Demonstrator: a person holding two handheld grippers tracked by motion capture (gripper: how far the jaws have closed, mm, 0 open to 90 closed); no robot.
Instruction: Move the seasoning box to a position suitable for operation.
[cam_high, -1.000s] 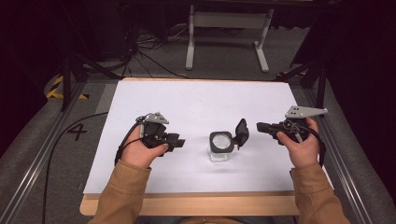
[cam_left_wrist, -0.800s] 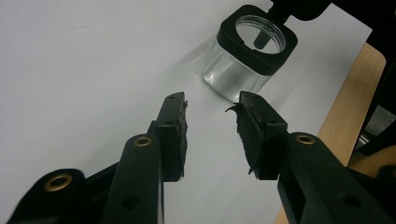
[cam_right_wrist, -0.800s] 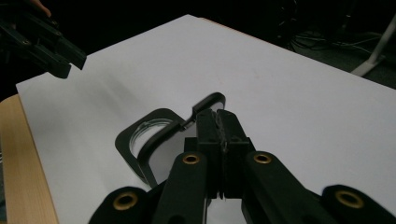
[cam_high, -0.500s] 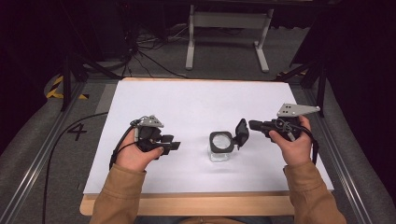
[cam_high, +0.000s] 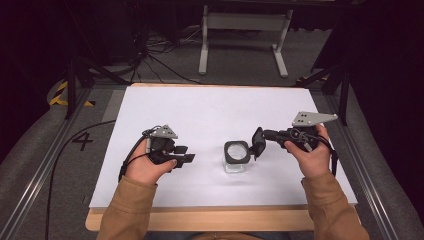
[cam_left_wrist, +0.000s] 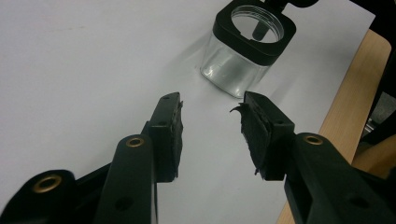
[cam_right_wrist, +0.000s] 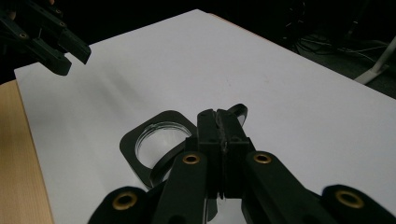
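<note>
A clear square jar (cam_high: 236, 156) with a black rim stands on the white table (cam_high: 210, 115) near the front middle. Its black lid (cam_high: 257, 142) stands on edge at the jar's right side, and my right gripper (cam_high: 261, 137) is shut on it. In the right gripper view the jaws (cam_right_wrist: 219, 121) are pressed together on the lid (cam_right_wrist: 240, 110), with the jar's open mouth (cam_right_wrist: 161, 137) just below left. My left gripper (cam_high: 187, 154) is left of the jar, open and holding nothing. In the left gripper view it (cam_left_wrist: 212, 105) points at the jar (cam_left_wrist: 245, 51) a short way ahead.
The table's wooden front edge (cam_high: 220, 219) runs near the person's sleeves. Beyond the table, a white stand (cam_high: 242, 30) and cables lie on the dark floor. My left gripper (cam_right_wrist: 65, 49) also appears at the upper left of the right gripper view.
My right gripper has moved left to the upright lid and shut on it. The left gripper has shifted slightly and stays open. The jar has not moved.
</note>
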